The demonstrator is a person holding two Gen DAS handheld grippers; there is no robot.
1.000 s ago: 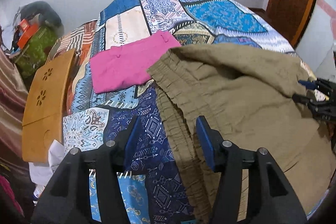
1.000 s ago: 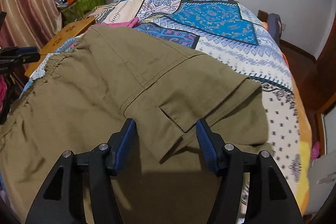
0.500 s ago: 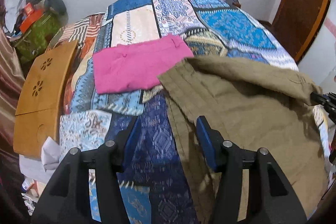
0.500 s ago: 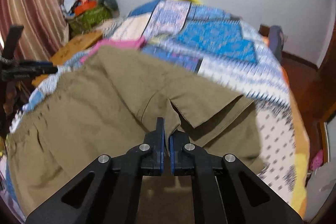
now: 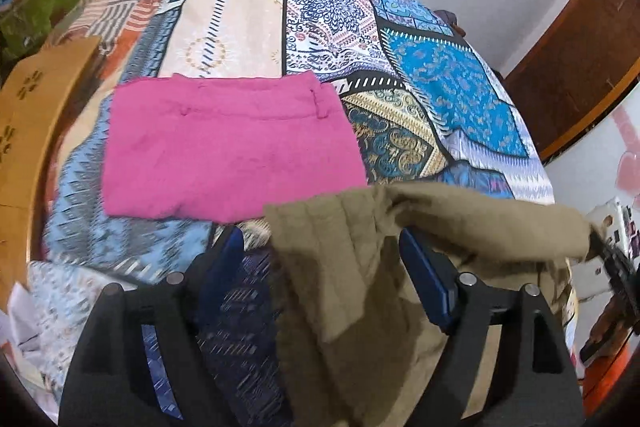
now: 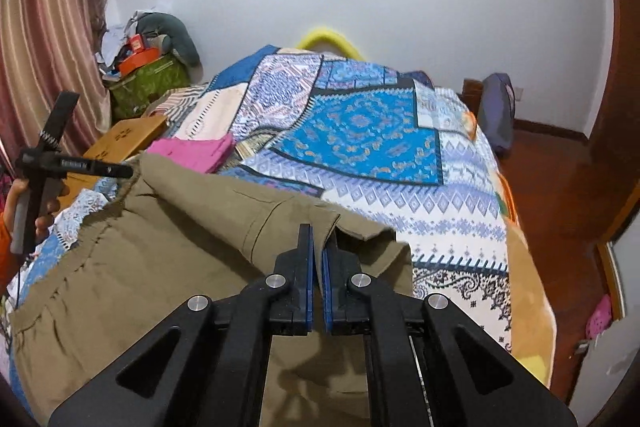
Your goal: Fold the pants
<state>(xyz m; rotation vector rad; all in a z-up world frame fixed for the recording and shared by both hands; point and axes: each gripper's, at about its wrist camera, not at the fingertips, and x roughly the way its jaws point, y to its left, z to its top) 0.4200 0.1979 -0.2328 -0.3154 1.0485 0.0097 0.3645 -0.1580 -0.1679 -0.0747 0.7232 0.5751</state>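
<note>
Our right gripper [image 6: 317, 247] is clenched on a fold of the khaki pants [image 6: 168, 267], lifting it off the quilt [image 6: 360, 131]. Our left gripper [image 5: 320, 247] has its jaws opening, with the gathered waistband corner between them but not pressed. One pair of khaki pants lies across the near end of the bed, its waistband toward our left. One folded pink garment [image 5: 228, 151] lies just beyond it, and a wooden tray [image 5: 36, 115] sits at the left edge.
</note>
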